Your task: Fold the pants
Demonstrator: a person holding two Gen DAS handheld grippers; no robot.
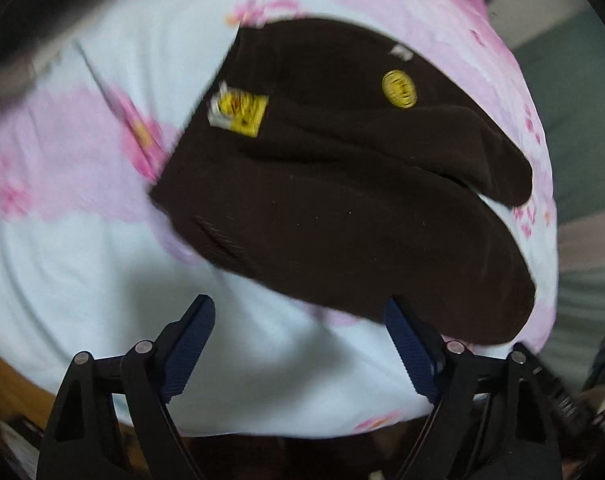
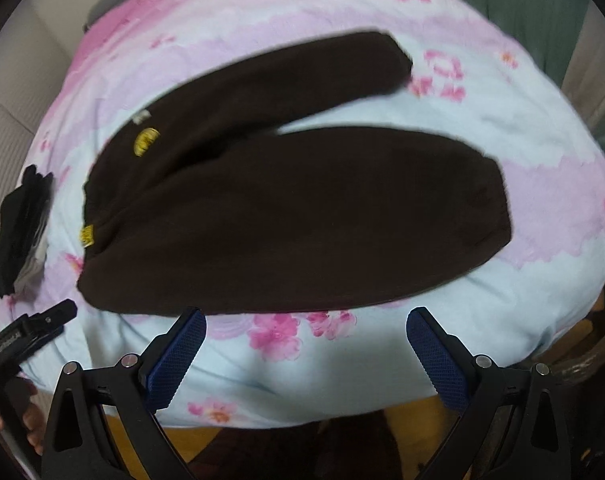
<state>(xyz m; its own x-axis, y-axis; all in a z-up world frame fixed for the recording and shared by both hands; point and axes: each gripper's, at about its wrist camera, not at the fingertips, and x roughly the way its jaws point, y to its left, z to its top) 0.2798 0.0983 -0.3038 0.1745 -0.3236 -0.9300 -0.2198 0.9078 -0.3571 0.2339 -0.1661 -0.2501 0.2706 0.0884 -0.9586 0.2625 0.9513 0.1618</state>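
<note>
since both claws, left claw and right claw, hang apart and empty, item: brown pants spread on bed, legs toward 2 o'clock; pinch far leg's cuff and waistband, lay it over near leg.

No words or numbers can be read. The brown pants have a round yellow patch, a square yellow tag and a small white label, but their marks are too blurry to read.
</note>
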